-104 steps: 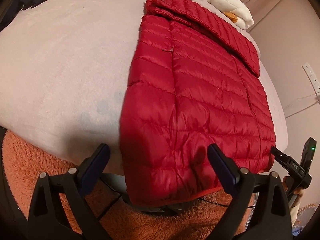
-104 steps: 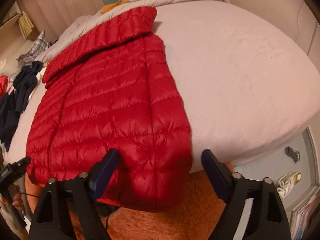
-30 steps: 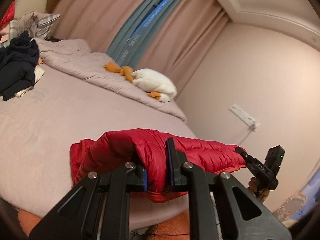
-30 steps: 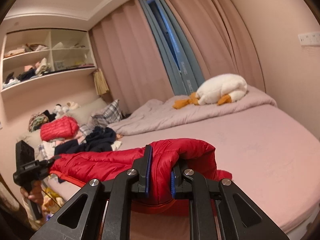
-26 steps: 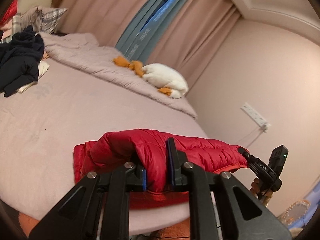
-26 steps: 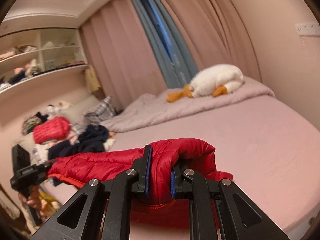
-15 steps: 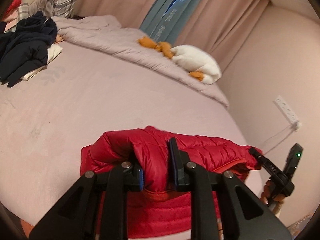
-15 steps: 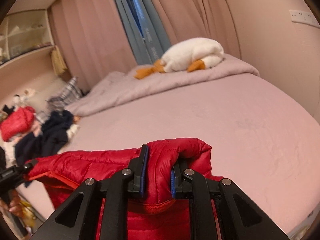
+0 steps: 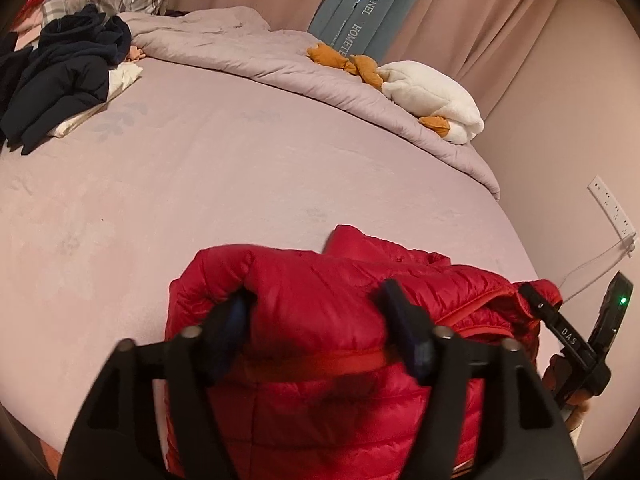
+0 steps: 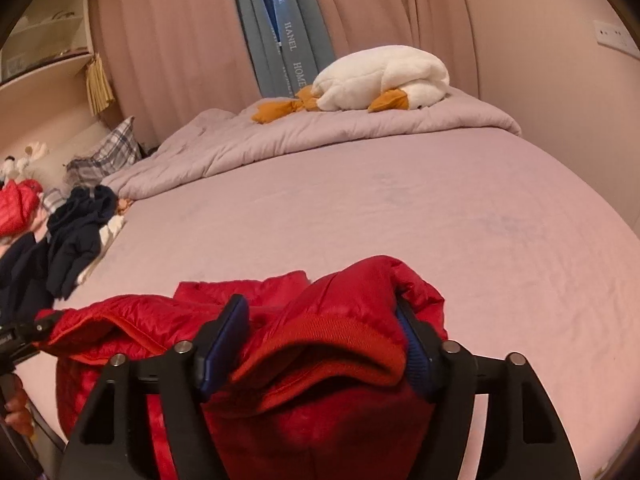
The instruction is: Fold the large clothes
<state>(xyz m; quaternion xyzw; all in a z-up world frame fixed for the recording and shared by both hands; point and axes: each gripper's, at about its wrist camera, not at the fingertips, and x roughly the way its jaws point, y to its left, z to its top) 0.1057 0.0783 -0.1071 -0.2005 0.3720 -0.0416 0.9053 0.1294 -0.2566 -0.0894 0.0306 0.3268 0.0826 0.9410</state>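
Observation:
A red quilted down jacket (image 9: 344, 288) lies folded over on the pink bed (image 9: 208, 184), its hem doubled forward. My left gripper (image 9: 324, 328) is open, its jaws spread around the jacket's left hem corner, with fabric bulging between them. My right gripper (image 10: 320, 340) is also open, jaws wide around the right hem corner and its orange-red ribbed band (image 10: 328, 344). The jacket also shows in the right wrist view (image 10: 224, 312). The right gripper shows at the right edge of the left wrist view (image 9: 568, 332).
A dark navy pile of clothes (image 9: 60, 80) lies at the bed's far left. A rumpled grey duvet (image 9: 256, 56) and a white plush goose (image 9: 432, 96) lie at the back. Curtains (image 10: 180, 40) and a wall with a power strip (image 9: 612, 208) bound the bed.
Both grippers carried the hem up and forward over the jacket, lowered it onto the bed, and their jaws have opened from shut on the fabric to wide apart.

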